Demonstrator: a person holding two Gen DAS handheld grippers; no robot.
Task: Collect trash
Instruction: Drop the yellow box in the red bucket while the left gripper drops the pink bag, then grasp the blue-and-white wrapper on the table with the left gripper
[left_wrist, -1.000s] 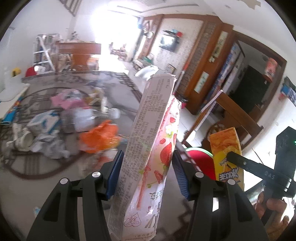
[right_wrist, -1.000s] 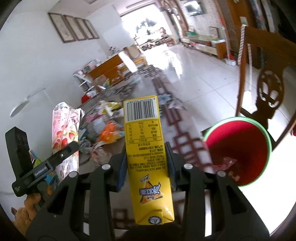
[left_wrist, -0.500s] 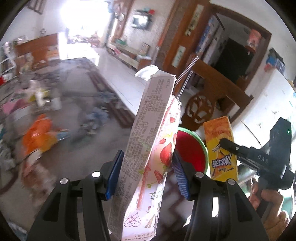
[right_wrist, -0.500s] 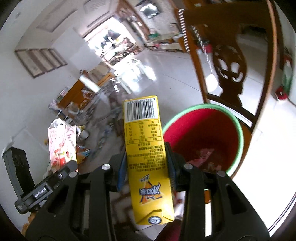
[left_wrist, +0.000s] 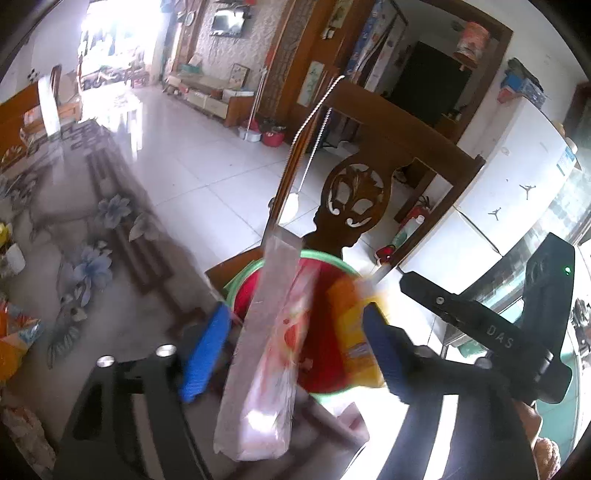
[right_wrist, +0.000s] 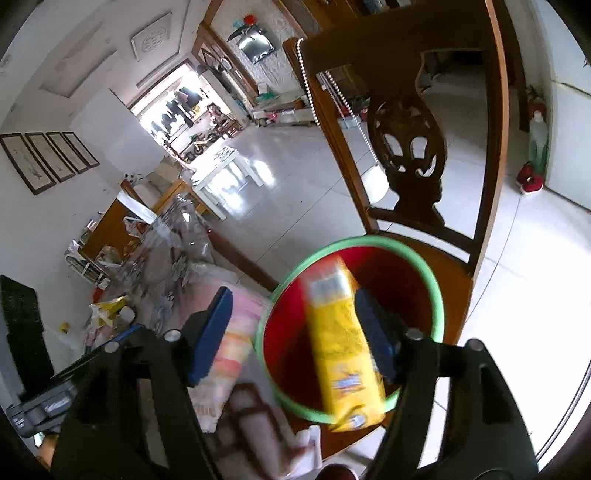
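A red bin with a green rim (left_wrist: 280, 258) (right_wrist: 436, 295) stands on a wooden chair seat. My left gripper (left_wrist: 295, 347) is open above it; the pink strawberry snack box (left_wrist: 266, 362) is blurred between the spread blue pads, touching neither. My right gripper (right_wrist: 293, 334) is open too; the yellow drink carton (right_wrist: 343, 350) is blurred and tilted over the bin's mouth, against the right pad (right_wrist: 373, 332). The carton also shows in the left wrist view (left_wrist: 351, 332), the pink box in the right wrist view (right_wrist: 225, 354).
The carved wooden chair back (left_wrist: 358, 199) (right_wrist: 406, 147) rises just behind the bin. The patterned glass table (left_wrist: 92, 258) holds more wrappers at its left end (left_wrist: 11, 332). A white fridge (left_wrist: 509, 199) stands at the right.
Both grippers have swung from the littered table over to the bin. Both have opened, and the pink box and the yellow carton are slipping free, blurred by motion.
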